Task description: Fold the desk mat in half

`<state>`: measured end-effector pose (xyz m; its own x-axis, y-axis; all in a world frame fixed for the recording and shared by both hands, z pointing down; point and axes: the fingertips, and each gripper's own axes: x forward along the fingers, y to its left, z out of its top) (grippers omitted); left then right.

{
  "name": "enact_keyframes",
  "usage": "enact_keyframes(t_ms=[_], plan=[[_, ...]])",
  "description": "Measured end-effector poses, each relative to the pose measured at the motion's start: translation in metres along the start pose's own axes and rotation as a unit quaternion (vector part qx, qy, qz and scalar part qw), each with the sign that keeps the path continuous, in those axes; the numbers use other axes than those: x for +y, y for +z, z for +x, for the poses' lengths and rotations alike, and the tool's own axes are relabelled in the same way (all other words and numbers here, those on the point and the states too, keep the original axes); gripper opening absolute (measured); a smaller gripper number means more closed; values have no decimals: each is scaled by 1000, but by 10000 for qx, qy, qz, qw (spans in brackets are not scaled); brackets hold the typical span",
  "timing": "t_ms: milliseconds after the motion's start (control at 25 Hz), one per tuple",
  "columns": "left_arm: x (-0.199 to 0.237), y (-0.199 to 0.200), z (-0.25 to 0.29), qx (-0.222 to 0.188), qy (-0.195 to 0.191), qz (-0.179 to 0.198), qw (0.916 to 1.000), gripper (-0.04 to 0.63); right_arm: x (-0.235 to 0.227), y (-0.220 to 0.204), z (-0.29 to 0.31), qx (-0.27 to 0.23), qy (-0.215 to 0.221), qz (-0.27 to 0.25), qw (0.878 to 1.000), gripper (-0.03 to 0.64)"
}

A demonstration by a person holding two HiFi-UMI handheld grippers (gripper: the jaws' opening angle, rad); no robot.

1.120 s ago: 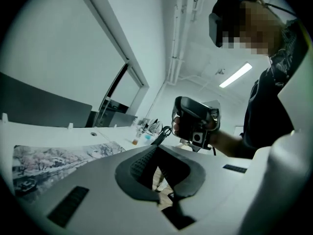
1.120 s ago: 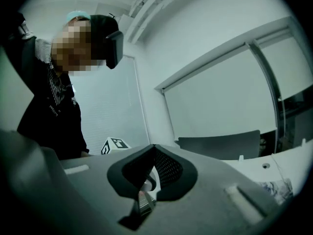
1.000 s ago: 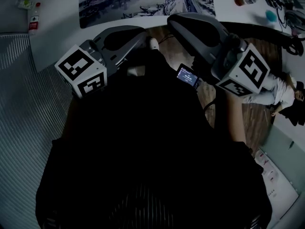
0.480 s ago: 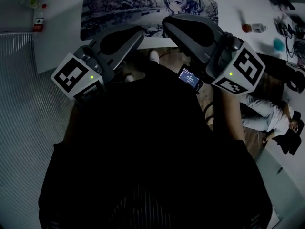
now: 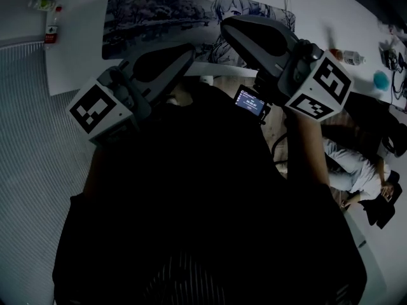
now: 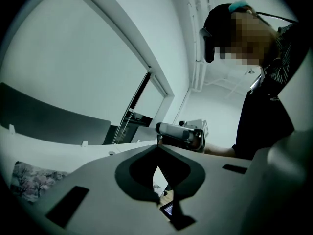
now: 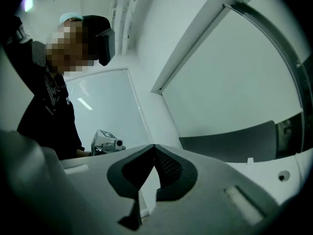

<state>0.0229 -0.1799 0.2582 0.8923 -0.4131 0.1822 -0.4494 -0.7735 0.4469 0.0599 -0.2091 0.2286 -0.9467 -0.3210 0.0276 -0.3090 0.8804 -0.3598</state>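
Along desk near edge: flat rectangular printed mat, partly hidden behind right gripper. Right and left gripper both clenched, empty.

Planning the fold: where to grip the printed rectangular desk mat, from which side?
On the printed rectangular desk mat, likely the near long edge toward its corners, from the near side: it lies flat on the white table, that edge closest; only edges offer a pinch.
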Motion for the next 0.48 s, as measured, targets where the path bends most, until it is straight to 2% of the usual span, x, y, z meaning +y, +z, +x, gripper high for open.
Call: enact_keyframes(t_ms=[160, 240, 480], plan=[[11, 3, 21, 89, 292, -133, 9994, 9, -30, 8, -17, -108, -6, 169, 9998, 2], [9, 3, 27, 43, 318, -231, 9992, 8, -37, 9, -24, -125, -22, 186, 9997, 2], [3, -5, 34, 103, 318, -200, 9992, 8, -47, -5, -38, -152, -152, 293, 9993, 2]])
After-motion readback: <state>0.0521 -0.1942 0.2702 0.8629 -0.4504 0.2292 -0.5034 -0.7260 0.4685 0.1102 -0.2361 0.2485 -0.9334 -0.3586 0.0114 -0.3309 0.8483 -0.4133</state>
